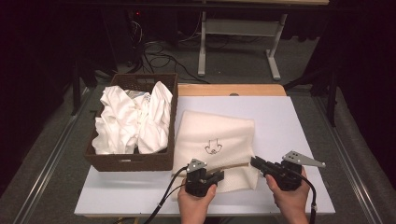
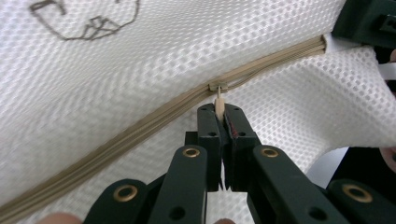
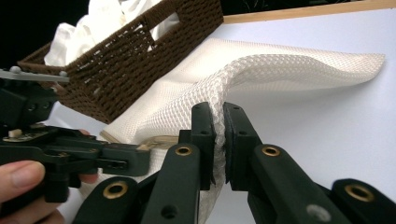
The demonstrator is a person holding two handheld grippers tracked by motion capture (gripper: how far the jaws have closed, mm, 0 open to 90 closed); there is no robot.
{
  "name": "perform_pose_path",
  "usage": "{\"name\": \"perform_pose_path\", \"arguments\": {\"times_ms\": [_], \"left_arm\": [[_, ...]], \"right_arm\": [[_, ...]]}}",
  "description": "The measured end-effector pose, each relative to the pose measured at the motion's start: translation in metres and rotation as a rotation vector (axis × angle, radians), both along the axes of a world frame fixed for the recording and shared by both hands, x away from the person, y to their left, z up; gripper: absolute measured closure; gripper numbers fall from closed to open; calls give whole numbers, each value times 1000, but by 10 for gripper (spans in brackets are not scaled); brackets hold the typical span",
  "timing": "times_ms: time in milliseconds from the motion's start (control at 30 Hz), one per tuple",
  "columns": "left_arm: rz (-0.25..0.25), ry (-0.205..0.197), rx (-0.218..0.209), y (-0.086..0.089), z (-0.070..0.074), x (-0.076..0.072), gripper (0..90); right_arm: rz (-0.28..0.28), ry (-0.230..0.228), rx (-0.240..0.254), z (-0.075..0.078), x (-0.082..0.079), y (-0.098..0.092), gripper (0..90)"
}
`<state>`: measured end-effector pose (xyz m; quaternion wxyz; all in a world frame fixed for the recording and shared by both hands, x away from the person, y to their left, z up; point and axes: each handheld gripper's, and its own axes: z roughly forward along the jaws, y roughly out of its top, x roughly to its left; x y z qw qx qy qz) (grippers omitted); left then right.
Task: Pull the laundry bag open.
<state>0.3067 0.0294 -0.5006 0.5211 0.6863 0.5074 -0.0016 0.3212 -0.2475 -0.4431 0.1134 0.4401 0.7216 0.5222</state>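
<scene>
Right up close, our left gripper (image 2: pixel 223 116) has its jaws pressed tight on the little zipper tab (image 2: pixel 218 100) of the mesh bag (image 1: pixel 217 140) — the tab pokes up between the two black tips. The tan zipper (image 2: pixel 140 122) runs in a long slanted line across the white net cloth, and the slider sits partway along it. Our right gripper (image 3: pixel 219 126) has its jaws squeezed on a bunched fold of the same bag, close to the zipper's end, so the cloth is pinched and lifted a bit off the counter (image 1: pixel 289 116). From above, we see the bag lying flat on the white counter, just beside the brown basket (image 1: pixel 135 161), with a small drawn face (image 1: pixel 213 147) on top. The basket is full of crumpled white clothes (image 1: pixel 130 119). Both hands sit at the near edge of the bag, one on each side of the zipper. We think this is the step where we work the zipper — one hand holds the bag steady and the other pulls the tab. We cannot tell for sure which way the slider should go. Next, we think the left hand should pull the tab slowly along the zipper line while the right hand keeps the cloth tight, so the net does not bunch up or catch in the slider.
</scene>
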Motion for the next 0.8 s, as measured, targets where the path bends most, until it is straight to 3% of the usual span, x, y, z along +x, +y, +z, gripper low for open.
{"name": "perform_pose_path", "arguments": {"times_ms": [133, 800], "left_arm": [[20, -13, 23, 11, -2, -4, 869], [86, -8, 55, 50, -7, -13, 869]], "right_arm": [[-5, -1, -15, -1, 0, 1, 852], [-12, 5, -29, -3, 1, 5, 852]]}}
